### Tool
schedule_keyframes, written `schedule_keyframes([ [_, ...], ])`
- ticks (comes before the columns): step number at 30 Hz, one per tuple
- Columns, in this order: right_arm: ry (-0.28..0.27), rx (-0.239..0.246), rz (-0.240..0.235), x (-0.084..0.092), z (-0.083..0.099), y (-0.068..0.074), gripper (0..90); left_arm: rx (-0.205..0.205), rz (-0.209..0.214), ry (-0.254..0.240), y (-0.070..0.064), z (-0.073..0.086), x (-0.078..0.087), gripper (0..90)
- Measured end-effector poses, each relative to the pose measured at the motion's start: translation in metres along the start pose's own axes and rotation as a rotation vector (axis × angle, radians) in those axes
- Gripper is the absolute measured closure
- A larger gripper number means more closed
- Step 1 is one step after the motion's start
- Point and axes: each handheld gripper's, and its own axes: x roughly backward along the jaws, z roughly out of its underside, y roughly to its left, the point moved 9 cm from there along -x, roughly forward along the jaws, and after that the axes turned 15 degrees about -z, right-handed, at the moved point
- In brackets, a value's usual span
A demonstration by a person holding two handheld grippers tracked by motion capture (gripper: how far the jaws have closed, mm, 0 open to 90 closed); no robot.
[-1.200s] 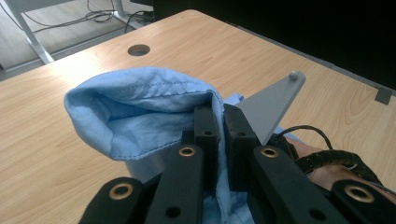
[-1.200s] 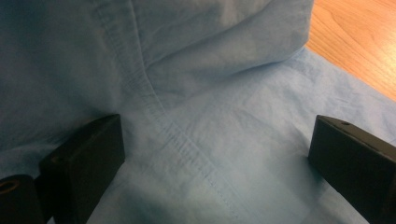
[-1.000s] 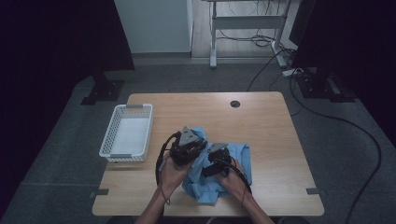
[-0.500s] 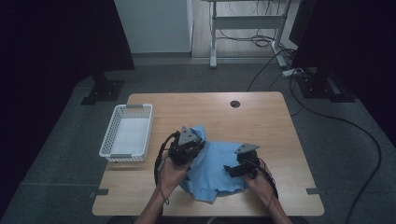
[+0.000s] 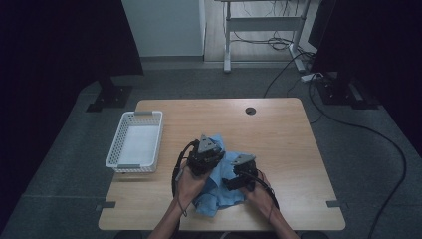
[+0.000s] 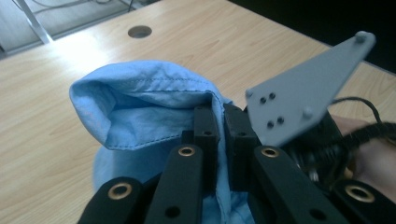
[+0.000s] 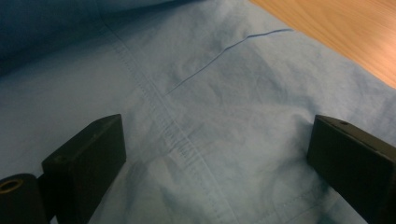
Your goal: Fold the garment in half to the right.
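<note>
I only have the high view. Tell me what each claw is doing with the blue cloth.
Observer: The left claw is shut on a stitched hem of the blue cloth, lifting a fold.
Operator: Report the right one.
Observer: The right claw is open, its jaws wide apart above flat cloth, gripping nothing.
Operator: Say what lies under it.
Observer: A stitched seam runs between its jaws, with bare table beyond the cloth's edge.

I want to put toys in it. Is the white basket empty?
Empty. In the high view the white basket shows only its bare pale bottom, nothing inside, beside the blue cloth.
</note>
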Motion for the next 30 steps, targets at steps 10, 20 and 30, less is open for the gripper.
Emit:
schedule_keyframes([
  [10, -0.11, -0.045, 0.042, 0.05, -0.016, -0.018, 5.3, 0.043, 0.117, 0.047, -0.028, 0.008, -0.032, 68.4],
  [20, -0.093, -0.159, 0.134, 0.094, 0.016, -0.055, 5.3, -0.018, 0.139, -0.014, -0.014, -0.001, -0.008, 33.9],
  [30, -0.109, -0.134, 0.101, 0.114, 0.022, -0.046, 5.3, -0.097, 0.059, -0.004, 0.021, 0.032, -0.001, 25.0],
])
